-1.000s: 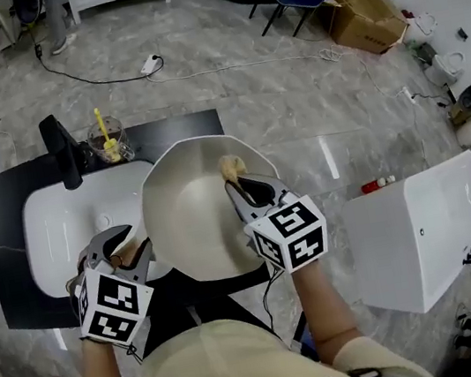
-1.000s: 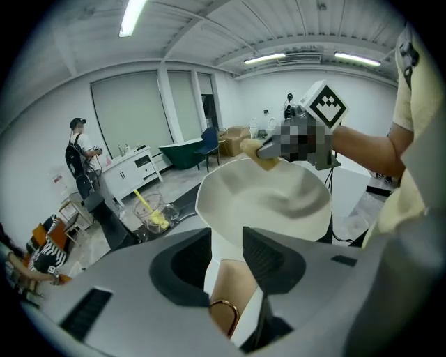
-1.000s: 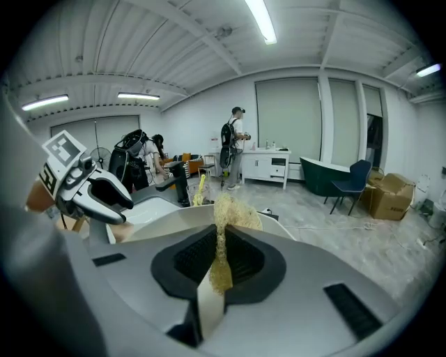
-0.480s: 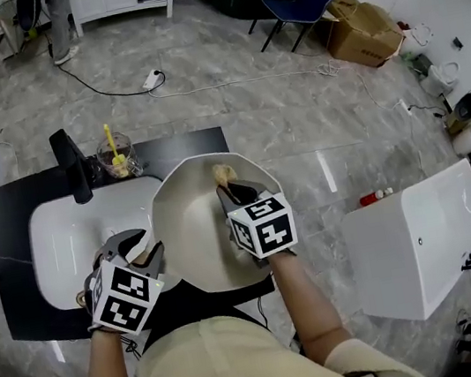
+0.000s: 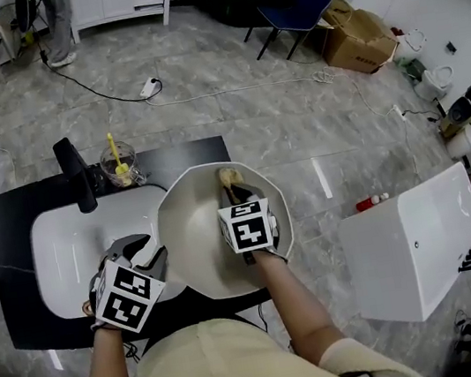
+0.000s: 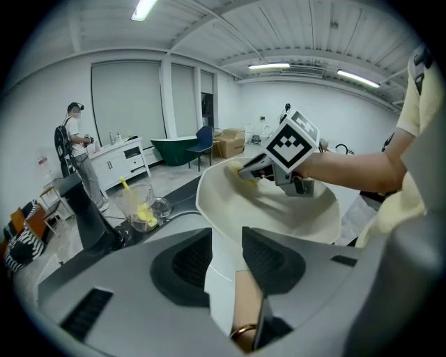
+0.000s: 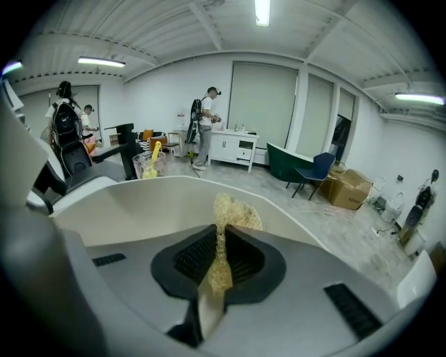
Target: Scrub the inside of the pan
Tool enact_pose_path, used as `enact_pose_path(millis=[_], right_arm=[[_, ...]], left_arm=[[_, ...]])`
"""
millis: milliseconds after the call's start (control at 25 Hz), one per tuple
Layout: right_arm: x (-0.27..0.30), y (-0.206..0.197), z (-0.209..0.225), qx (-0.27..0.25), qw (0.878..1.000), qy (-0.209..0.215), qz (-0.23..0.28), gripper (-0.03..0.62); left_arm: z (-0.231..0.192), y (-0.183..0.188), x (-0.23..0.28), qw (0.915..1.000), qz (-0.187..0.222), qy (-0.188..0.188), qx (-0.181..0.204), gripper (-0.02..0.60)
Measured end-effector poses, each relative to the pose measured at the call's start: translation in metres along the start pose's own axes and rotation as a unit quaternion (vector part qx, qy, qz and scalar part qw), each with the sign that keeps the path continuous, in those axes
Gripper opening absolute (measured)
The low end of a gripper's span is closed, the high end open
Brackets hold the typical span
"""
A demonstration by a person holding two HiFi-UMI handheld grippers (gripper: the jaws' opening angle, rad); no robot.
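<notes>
Pan (image 5: 191,235) held over the worktop's (image 5: 8,221) right edge, beside the sink (image 5: 62,248)
Its handle (image 6: 245,307) is clamped in the left gripper's (image 5: 143,249) closed jaws. A yellow scrub pad (image 5: 229,176) is pinched in the right gripper's (image 5: 238,197) jaws against the far inner wall.

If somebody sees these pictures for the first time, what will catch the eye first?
The big cream-coloured pan stands out, held over the white sink at the centre of the head view. Inside it, the right gripper holds a yellowish fibrous scrub pad near the far rim, while the left gripper clamps the pan's handle.
</notes>
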State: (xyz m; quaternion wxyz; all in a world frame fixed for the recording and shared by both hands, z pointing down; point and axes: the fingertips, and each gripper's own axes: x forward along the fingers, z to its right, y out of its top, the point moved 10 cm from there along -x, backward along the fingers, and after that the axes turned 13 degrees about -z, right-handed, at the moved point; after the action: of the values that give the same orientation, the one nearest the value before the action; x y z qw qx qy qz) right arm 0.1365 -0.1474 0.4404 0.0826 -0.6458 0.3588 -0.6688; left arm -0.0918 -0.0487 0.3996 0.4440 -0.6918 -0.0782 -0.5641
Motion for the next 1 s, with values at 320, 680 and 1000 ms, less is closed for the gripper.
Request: enact_pose_path(millis=[320,680,1000], right_arm=[[0.025,0.000,-0.017,-0.048,0.999,-0.020,-0.017,0.044],[0.030,0.005,-0.051,-0.147,0.988,0.046,-0.003,0.043],[0.021,0.003,-0.077,-0.216,0.971,0.099,0.002,0.044]], left_arm=[[0.000,0.005,0.006,0.9998,-0.006,-0.012,0.016,0.137],[-0.002,0.006,0.009,0.9997,-0.005,-0.013,0.018,0.129],[-0.004,0.008,0.010,0.9996,-0.011,-0.012,0.023,0.127]])
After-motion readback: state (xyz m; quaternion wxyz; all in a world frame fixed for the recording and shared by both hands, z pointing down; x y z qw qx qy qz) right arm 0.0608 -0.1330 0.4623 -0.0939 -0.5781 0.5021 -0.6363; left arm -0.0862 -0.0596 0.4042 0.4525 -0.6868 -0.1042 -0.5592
